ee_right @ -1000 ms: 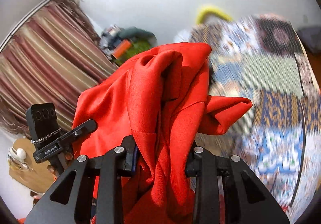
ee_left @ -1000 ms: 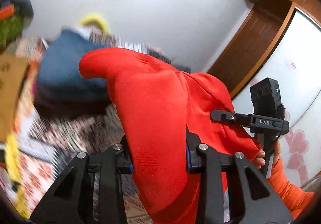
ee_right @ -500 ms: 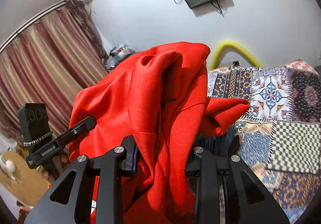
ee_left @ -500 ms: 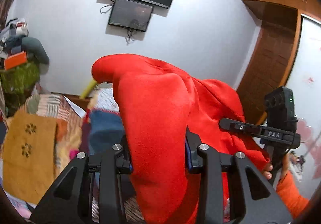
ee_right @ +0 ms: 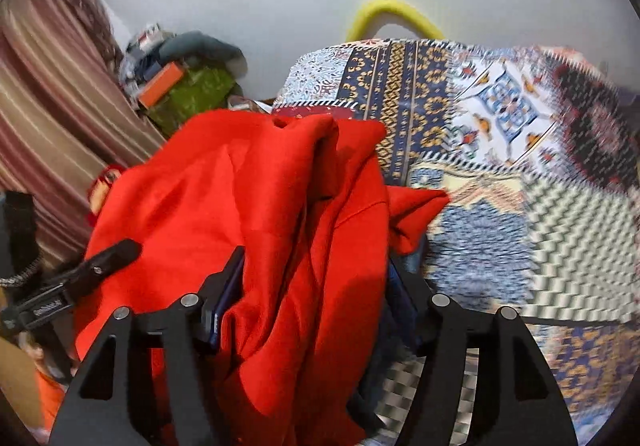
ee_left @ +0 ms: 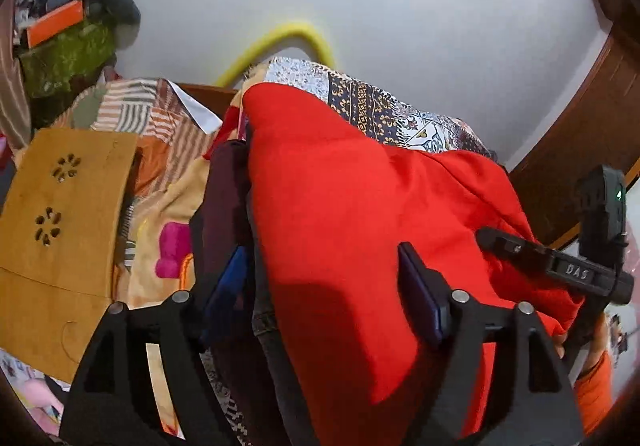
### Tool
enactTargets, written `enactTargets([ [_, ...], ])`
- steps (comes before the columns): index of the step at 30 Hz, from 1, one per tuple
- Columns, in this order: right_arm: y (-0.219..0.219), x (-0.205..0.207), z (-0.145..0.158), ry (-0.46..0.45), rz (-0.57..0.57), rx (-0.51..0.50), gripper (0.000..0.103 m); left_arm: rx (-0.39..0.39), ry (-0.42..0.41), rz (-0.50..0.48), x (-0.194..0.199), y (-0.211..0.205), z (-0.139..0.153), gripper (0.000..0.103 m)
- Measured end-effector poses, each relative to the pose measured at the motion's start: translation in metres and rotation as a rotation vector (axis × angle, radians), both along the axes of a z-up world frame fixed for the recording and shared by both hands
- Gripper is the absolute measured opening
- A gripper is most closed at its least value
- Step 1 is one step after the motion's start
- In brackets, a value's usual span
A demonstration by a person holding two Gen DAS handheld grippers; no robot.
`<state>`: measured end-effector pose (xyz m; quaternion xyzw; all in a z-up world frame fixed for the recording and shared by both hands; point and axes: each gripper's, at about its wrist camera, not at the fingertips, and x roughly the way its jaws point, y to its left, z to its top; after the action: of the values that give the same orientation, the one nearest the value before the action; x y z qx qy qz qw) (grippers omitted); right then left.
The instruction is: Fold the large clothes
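Note:
A large red garment point(ee_left: 360, 214) lies bunched between my two grippers, over a dark garment point(ee_left: 224, 206) on the bed. My left gripper point(ee_left: 320, 278) has its jaws wide apart, with the red cloth lying loose between them. My right gripper point(ee_right: 316, 286) also has its jaws spread wide, with the red garment point(ee_right: 260, 214) draped between them. The right gripper's body point(ee_left: 560, 266) shows at the right of the left wrist view. The left gripper's body point(ee_right: 80, 278) shows at the left of the right wrist view.
A patterned patchwork bedspread point(ee_right: 500, 150) covers the bed. A wooden lap table point(ee_left: 60, 226) stands at the left. A pile of clutter point(ee_left: 68, 38) sits by the striped curtain point(ee_right: 48, 106). A yellow tube point(ee_left: 280, 42) arcs against the white wall. A wooden door frame point(ee_left: 592, 106) is at the right.
Both grippers have dropped from pointing at the wall to over the bed. Both have opened wide from being clamped on the red garment, which now rests loose on the pile.

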<state>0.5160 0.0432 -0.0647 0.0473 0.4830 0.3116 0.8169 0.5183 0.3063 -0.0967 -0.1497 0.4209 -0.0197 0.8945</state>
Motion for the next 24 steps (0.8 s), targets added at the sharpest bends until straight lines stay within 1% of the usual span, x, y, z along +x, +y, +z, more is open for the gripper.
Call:
enactTargets([
  [1, -0.004, -0.007, 0.006, -0.018, 0.007, -0.022, 0.061, 0.024, 0.003, -0.001, -0.004, -0.004, 0.003, 0.076],
  [2, -0.008, -0.013, 0.012, -0.037, 0.011, -0.047, 0.062, 0.048, 0.003, 0.004, -0.007, -0.008, 0.006, 0.079],
  [4, -0.010, -0.014, 0.017, -0.061, -0.003, -0.073, 0.063, 0.079, -0.006, 0.030, -0.015, -0.018, 0.015, 0.087],
  [5, -0.013, -0.014, 0.020, -0.069, -0.010, -0.067, 0.064, 0.083, -0.011, 0.043, -0.020, -0.019, 0.017, 0.094],
  [6, -0.016, -0.014, 0.022, -0.077, -0.011, -0.041, 0.064, 0.083, -0.017, 0.047, -0.029, -0.022, 0.020, 0.096],
  [7, -0.019, -0.016, 0.027, -0.086, -0.009, -0.008, 0.065, 0.085, -0.020, 0.041, -0.034, -0.022, 0.020, 0.096],
  [8, -0.020, -0.020, 0.034, -0.099, -0.005, 0.009, 0.069, 0.098, -0.023, 0.030, -0.040, -0.026, 0.022, 0.096],
  [10, -0.017, -0.029, 0.044, -0.139, 0.007, 0.018, 0.076, 0.150, -0.028, 0.013, -0.051, -0.037, 0.023, 0.096],
  [12, -0.009, -0.037, 0.048, -0.177, 0.040, 0.010, 0.078, 0.215, -0.033, 0.003, -0.058, -0.048, 0.022, 0.096],
  [15, 0.003, -0.037, 0.030, -0.172, 0.066, -0.051, 0.078, 0.272, -0.020, -0.002, -0.060, -0.057, 0.016, 0.096],
  [18, 0.003, -0.032, 0.007, -0.162, 0.062, -0.121, 0.078, 0.286, -0.018, 0.016, -0.063, -0.056, 0.010, 0.099],
  [20, -0.010, -0.024, -0.004, -0.165, 0.013, -0.155, 0.077, 0.281, -0.018, 0.024, -0.065, -0.053, 0.009, 0.100],
  [21, -0.017, -0.022, -0.004, -0.159, -0.002, -0.146, 0.077, 0.277, -0.017, 0.024, -0.065, -0.051, 0.008, 0.101],
  [24, -0.040, -0.009, -0.015, -0.069, -0.029, -0.074, 0.078, 0.281, -0.025, 0.017, -0.067, -0.050, 0.007, 0.102],
])
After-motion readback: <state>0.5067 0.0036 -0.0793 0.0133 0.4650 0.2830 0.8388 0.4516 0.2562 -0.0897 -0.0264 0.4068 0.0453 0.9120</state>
